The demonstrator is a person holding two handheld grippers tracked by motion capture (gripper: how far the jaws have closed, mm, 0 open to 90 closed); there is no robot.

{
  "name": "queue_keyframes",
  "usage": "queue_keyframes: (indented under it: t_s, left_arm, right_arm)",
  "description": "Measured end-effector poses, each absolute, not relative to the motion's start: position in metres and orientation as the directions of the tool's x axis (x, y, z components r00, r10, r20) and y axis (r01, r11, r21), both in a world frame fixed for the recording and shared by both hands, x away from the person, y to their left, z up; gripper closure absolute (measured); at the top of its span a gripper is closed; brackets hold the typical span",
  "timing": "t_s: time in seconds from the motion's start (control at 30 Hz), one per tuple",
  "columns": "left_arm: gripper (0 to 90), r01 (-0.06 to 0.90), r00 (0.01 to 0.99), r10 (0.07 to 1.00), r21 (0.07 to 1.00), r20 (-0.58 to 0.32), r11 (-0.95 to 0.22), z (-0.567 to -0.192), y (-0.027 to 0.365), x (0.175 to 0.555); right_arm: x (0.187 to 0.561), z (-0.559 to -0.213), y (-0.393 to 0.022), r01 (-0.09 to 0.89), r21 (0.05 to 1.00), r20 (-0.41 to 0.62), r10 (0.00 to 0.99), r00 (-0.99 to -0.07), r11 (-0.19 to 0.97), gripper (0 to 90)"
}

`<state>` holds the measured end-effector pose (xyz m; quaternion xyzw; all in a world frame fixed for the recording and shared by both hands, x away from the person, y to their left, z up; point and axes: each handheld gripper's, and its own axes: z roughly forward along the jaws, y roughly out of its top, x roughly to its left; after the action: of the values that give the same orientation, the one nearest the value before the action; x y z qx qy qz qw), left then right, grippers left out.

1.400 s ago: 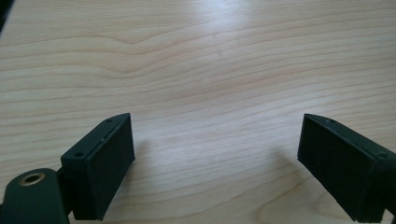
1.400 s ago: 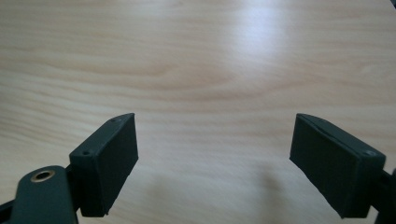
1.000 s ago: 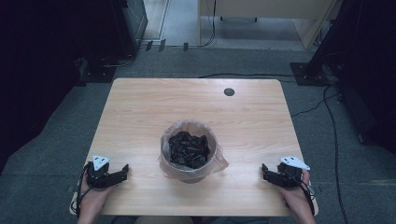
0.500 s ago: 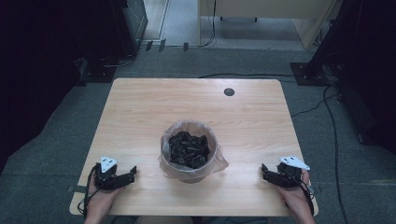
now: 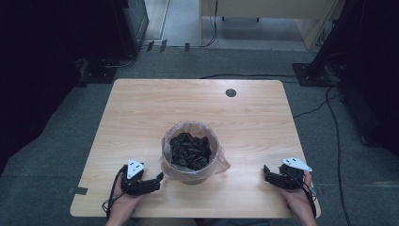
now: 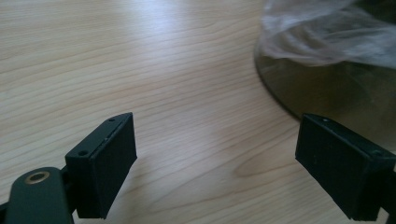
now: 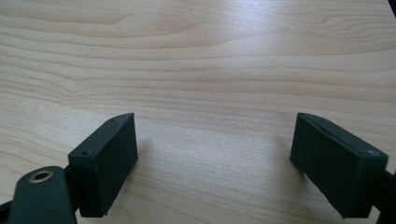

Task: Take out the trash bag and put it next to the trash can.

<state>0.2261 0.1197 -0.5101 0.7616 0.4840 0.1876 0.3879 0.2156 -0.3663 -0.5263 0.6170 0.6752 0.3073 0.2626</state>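
Note:
A round bin [image 5: 190,151] lined with a clear plastic bag stands mid-table, with crumpled black material [image 5: 189,149] inside. My left gripper [image 5: 160,178] lies low on the table just left of the bin's base, its jaws open and pointing toward it. In the left gripper view the bin [image 6: 336,88] and its bag fill the upper right, and nothing sits between the jaws of the left gripper [image 6: 217,170]. My right gripper [image 5: 266,172] rests near the front right corner, open, pointing left over bare wood. The right gripper view shows the right gripper [image 7: 215,168] with wide jaws above the tabletop.
The wooden table [image 5: 141,113] has a dark round grommet [image 5: 230,92] near its far edge. Cables and stand bases lie on the grey floor [image 5: 263,61] beyond the table. Dark equipment stands at both sides.
My left gripper has slid to the right along the front of the table, ending close to the bin. The right gripper has stayed where it was.

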Motion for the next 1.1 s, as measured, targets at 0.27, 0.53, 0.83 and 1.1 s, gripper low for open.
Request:
queue_keyframes:
  t_s: [0.27, 0.53, 0.83, 1.1]
  left_arm:
    - [13.3, 0.55, 0.494, 0.864, 0.804, -0.097, -0.224, -0.5, 0.108, 0.228]
    - [25.9, 0.525, 0.479, 0.873, 0.827, -0.089, -0.204, -0.491, 0.101, 0.233]
    - [62.6, 0.44, 0.507, 0.857, 0.884, -0.096, -0.161, -0.476, 0.097, 0.23]
    - [85.5, 0.415, 0.526, 0.843, 0.899, -0.111, -0.141, -0.469, 0.096, 0.228]
  right_arm:
    - [0.216, -0.526, -0.365, 0.672, 0.74, 0.026, 0.995, -0.096, 0.046, 14.6]
    - [0.217, -0.526, -0.365, 0.671, 0.74, 0.024, 0.995, -0.093, 0.045, 14.5]
    - [0.216, -0.526, -0.364, 0.668, 0.743, 0.016, 0.998, -0.067, 0.032, 15.3]
    - [0.209, -0.515, -0.359, 0.658, 0.753, 0.053, 0.996, -0.076, 0.01, 16.6]
